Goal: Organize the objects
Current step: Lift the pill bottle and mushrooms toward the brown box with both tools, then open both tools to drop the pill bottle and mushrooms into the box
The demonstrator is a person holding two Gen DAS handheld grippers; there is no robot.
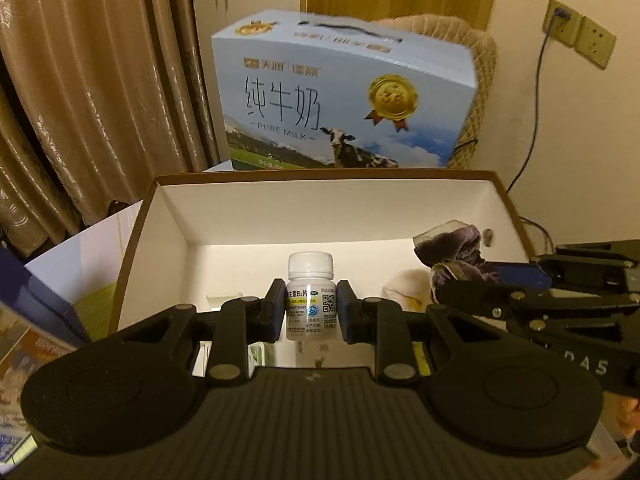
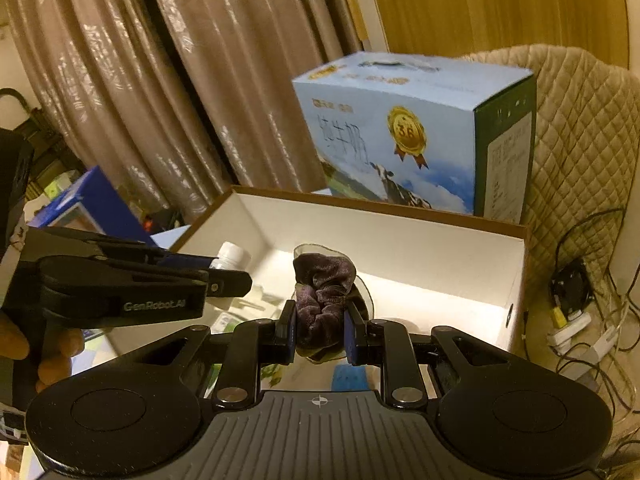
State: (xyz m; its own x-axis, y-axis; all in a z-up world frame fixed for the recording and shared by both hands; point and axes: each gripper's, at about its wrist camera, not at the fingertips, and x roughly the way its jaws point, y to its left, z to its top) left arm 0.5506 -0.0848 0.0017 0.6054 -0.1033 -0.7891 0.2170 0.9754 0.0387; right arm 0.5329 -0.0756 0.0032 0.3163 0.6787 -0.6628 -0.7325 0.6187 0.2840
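Item: your left gripper [image 1: 311, 306] pinched the white pill bottle [image 1: 310, 295] upright over the open box [image 1: 280, 212]. Your right gripper [image 2: 320, 330] squeezed the purple scrunchie [image 2: 322, 300] at its 3 o'clock. Risk: grippers colliding; bottle toppling on release.

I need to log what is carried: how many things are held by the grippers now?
2. The left hand-held gripper holds a bottle; the right hand-held gripper holds a scrunchie, both over the box.
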